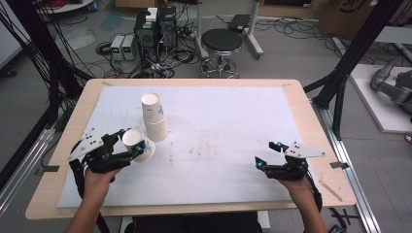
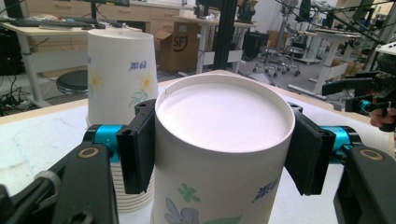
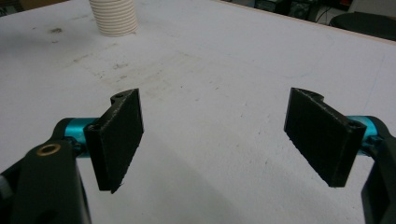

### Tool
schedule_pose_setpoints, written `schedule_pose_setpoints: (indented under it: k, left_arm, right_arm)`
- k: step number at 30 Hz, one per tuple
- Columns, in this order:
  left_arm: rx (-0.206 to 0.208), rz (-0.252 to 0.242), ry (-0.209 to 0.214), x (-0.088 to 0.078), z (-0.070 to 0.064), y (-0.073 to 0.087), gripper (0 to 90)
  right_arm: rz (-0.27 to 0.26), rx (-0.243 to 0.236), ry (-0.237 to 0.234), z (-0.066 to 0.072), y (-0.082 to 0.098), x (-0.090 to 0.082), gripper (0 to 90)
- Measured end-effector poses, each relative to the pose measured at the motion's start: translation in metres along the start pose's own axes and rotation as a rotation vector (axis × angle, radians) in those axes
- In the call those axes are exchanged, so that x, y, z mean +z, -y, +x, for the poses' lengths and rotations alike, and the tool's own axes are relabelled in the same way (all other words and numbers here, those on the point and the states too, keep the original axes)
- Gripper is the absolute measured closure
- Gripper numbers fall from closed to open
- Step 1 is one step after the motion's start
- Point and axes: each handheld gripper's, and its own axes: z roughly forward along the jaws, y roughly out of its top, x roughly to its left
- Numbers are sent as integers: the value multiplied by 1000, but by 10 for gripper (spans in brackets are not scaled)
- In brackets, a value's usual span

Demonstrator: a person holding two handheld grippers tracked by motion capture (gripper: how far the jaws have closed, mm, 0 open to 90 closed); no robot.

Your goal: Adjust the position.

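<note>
A white paper cup [image 1: 141,144] with a flower print is held bottom-up, and the pads of my left gripper [image 1: 132,141] press on its two sides. In the left gripper view the cup [image 2: 224,154] sits between the black pads [image 2: 137,144], with its recessed base facing the camera. Just behind it a stack of upturned paper cups [image 1: 154,119] stands on the white mat [image 1: 218,121]; the stack [image 2: 120,70] is close at the left. My right gripper [image 1: 268,154] rests low at the right, open, with nothing between its pads [image 3: 116,135]. The stack's ribbed rims [image 3: 114,16] are far off.
The white mat covers a wooden table [image 1: 301,97] and has faint brown stains [image 1: 199,151] at its middle. A black stool [image 1: 221,43] and computer boxes with cables [image 1: 155,29] stand on the floor beyond the far edge. Black frame posts [image 1: 350,63] rise at the right.
</note>
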Motion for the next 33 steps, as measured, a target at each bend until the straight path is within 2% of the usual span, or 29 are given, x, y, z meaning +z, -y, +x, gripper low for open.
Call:
schedule_pose_setpoints:
  k: [8,12,13,14,15,18,21,23,24,27,28,30,33]
  left_arm:
    - [-2,8,55,8,-6,1,350]
    - [1,28,114,17,-11,2,350]
    - [1,28,114,17,-11,2,350]
    - [9,35,138,22,-14,2,350]
    - [9,35,138,22,-14,2,350]
    - [13,55,173,32,-19,3,350]
    - [20,63,183,37,-22,3,350]
    - [23,74,196,41,-26,3,350]
    - [28,81,206,44,-29,2,350]
    - [33,86,217,49,-32,2,350]
    - [34,86,221,51,-33,1,350]
    - [33,87,231,54,-35,0,350]
    - [41,89,251,60,-39,-2,350]
  right_arm:
    - [-10,-17,-20,3,-2,0,204]
    - [-19,-25,-47,6,-4,0,204]
    - [-19,-25,-47,6,-4,0,204]
    - [-19,-36,-56,6,-5,0,204]
    - [-19,-36,-56,6,-5,0,204]
    - [-19,-29,-93,9,-9,4,204]
    - [-20,-41,-112,12,-11,7,203]
    - [-3,-39,-139,16,-12,10,203]
    - [4,-45,-169,18,-15,14,203]
    - [10,-49,-188,20,-17,16,203]
    - [8,-44,-221,21,-22,19,203]
    - [8,-46,-228,22,-24,19,203]
    - [-1,-66,-262,25,-34,24,204]
